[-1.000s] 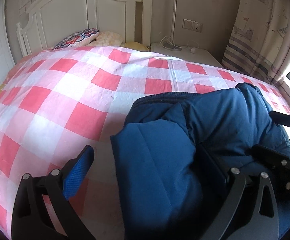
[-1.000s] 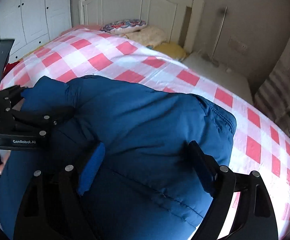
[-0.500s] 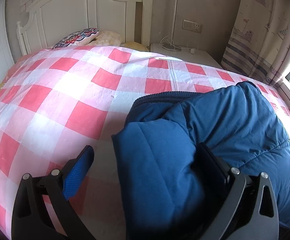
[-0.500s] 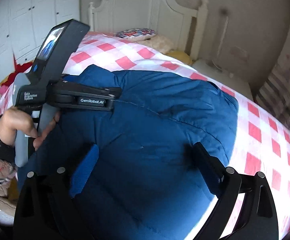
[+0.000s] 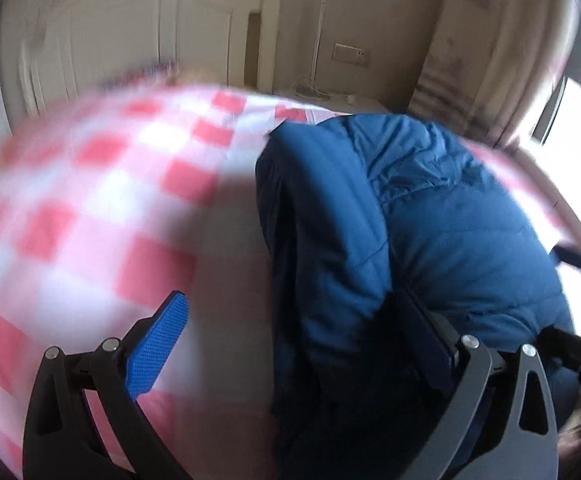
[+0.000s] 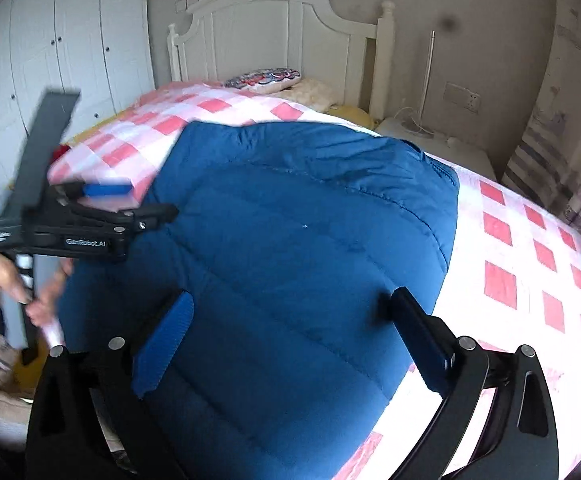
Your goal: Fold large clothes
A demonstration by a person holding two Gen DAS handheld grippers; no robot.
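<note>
both grippers, left point(image 5: 290, 344) and right point(image 6: 286, 324), gape wide over the blue jacket point(image 6: 298, 248), the right's jaws having just been opening, pinching nothing

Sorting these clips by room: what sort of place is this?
A bedroom, most likely. A bed with a pink checked cover and a white headboard fills the view, pillows lie by the headboard, and a white wardrobe lines the wall.

A home bedroom: a bed point(image 6: 530, 264) in pink-checked sheets with a white headboard point(image 6: 274, 36), pillows point(image 6: 264, 79), white wardrobe doors point(image 6: 62, 52) and a curtained window point(image 5: 570, 92).
</note>
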